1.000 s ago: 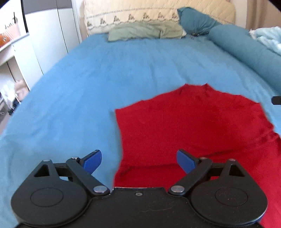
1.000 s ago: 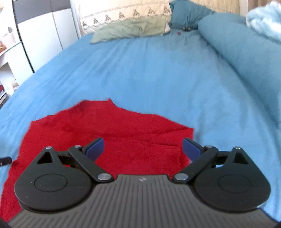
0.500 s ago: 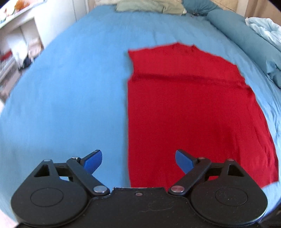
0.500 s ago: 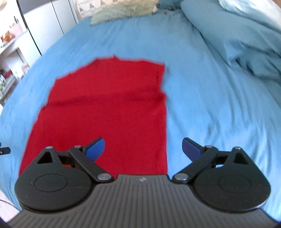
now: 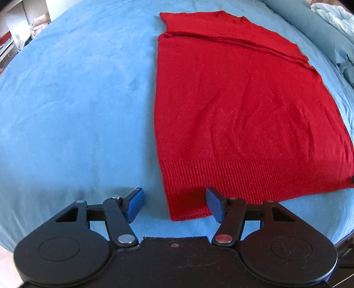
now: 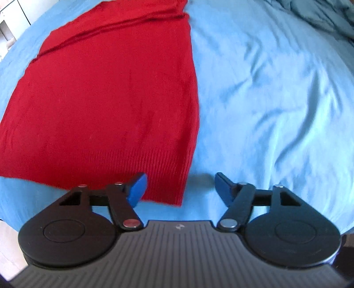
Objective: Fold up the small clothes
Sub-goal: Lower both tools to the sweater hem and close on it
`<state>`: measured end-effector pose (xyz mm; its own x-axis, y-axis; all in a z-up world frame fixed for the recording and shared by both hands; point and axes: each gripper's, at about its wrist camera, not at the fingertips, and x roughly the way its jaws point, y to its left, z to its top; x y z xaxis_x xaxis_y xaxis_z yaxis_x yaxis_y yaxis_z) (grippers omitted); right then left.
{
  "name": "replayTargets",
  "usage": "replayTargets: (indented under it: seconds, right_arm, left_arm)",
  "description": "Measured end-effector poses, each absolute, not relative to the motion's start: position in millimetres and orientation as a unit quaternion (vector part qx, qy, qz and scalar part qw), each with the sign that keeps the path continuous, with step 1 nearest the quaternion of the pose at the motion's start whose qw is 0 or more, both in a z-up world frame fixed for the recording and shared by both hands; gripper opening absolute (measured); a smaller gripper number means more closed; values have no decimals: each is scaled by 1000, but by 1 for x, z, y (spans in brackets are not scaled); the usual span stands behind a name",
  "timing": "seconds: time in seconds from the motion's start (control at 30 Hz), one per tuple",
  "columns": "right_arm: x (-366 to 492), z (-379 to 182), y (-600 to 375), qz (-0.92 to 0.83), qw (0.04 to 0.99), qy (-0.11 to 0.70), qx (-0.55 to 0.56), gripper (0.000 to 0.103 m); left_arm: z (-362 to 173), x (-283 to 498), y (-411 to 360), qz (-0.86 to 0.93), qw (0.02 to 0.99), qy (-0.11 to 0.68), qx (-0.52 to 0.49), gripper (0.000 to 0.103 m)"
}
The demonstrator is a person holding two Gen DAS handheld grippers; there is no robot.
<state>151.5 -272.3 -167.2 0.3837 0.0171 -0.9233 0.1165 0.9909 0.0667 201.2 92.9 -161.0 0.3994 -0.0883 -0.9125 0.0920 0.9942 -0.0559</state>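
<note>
1. two grippers hang low over the near end of the bed, each with its blue pads spread wide and nothing between them. the left gripper [image 5: 174, 205] stands over the near left corner of the red sweater [image 5: 239, 106], and the right gripper [image 6: 180, 188] stands over the near right corner of the same sweater [image 6: 106, 88].
2. the sweater lies flat on the blue bedsheet [image 5: 77, 99], its ribbed hem [image 5: 243, 177] on the near side and its collar end on the far side. a fold line crosses it near the far end, so i judge that the sleeves are already tucked in, but i cannot be sure.
3. the step in hand is, i think, to catch both hem corners. to do it well, each gripper should come down with one pad on each side of its corner, take all the layers of the knit together, and close at the same moment as the other, so that the hem rises level.
4. the knit is soft and will stretch or sag if only one side is pulled.
5. around it: a crumpled blue duvet [image 6: 320, 13] far right, shelves [image 5: 20, 28] far left. nothing lies on the sweater or blocks the corners.
</note>
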Motion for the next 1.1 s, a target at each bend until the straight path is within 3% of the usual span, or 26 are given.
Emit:
replayTargets:
  seconds: [0.17,0.43,0.53,0.57,0.6,0.63,0.7,0.87,1.1]
  right_arm:
    - [145,-170,-268,-42,832,550,65,70]
    - [151,-173,-262,-46,832,547,76,50]
    - [152,-173,-264,-50,831,547,87,35]
    - [153,-173,-264,-52,831,547,90,25]
    - [155,-172,-265,-56,830,547,94,23]
    - [155,-172,-265,-56,830,547,94,23]
    - [156,-168,-264,-58,830,548,93,22]
    - [159,-142,-272,-61,832,537,123,21]
    - [193,-66,-292,-38,850,487,198,21]
  left_arm:
    - [-166,196,90,-61,839,541,6,61]
    - [-163,195,86,-72,835,546,3,37]
    - [-161,195,85,-68,834,547,-1,28]
    - [-160,195,86,-66,834,547,-5,25]
    - [-159,196,87,-65,833,549,-9,18]
    - [-158,197,89,-64,832,551,-13,10]
    - [-153,199,92,-64,829,555,-21,7]
    - [-122,205,91,-69,831,551,-24,6]
    - [-37,238,91,-62,864,496,-55,6]
